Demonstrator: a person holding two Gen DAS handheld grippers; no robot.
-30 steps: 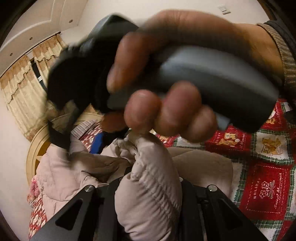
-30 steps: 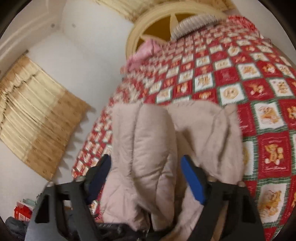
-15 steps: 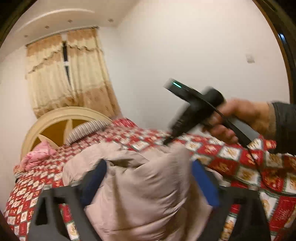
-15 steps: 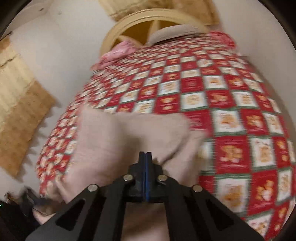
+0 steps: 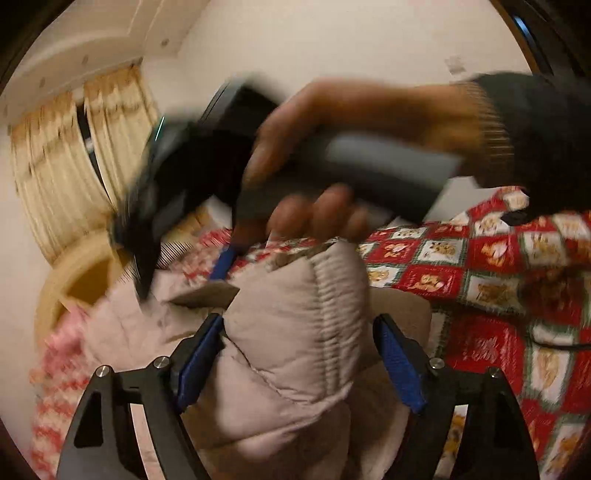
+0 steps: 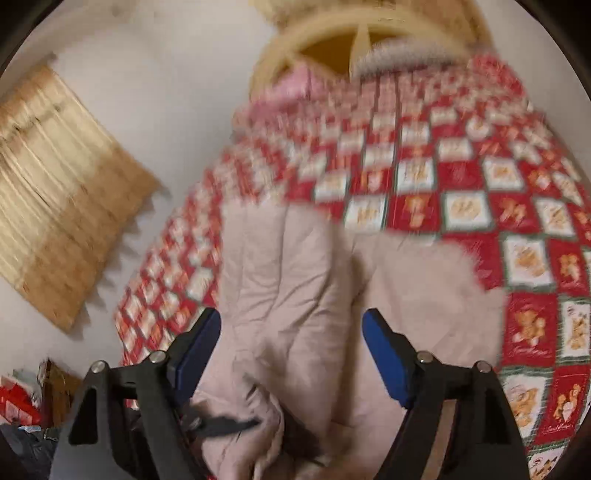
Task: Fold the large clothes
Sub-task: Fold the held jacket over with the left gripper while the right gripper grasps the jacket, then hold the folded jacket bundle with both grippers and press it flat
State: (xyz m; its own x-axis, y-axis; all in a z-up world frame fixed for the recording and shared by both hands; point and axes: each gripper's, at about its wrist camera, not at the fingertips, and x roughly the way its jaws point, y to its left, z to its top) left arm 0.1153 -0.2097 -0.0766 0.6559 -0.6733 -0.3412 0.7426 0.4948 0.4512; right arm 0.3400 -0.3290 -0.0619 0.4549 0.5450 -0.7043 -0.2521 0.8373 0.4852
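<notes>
While half a second ago the right claw (image 6: 291, 354) was closed, it is now gaping wide around the puffy jacket (image 6: 295, 295); the left claw (image 5: 299, 362) is straddling a bunched fold, not clamping, on the quilted bed (image 6: 480, 206).

Jacket (image 6: 295, 295) on bed quilt (image 6: 480, 206), headboard (image 6: 354, 33) behind
</notes>
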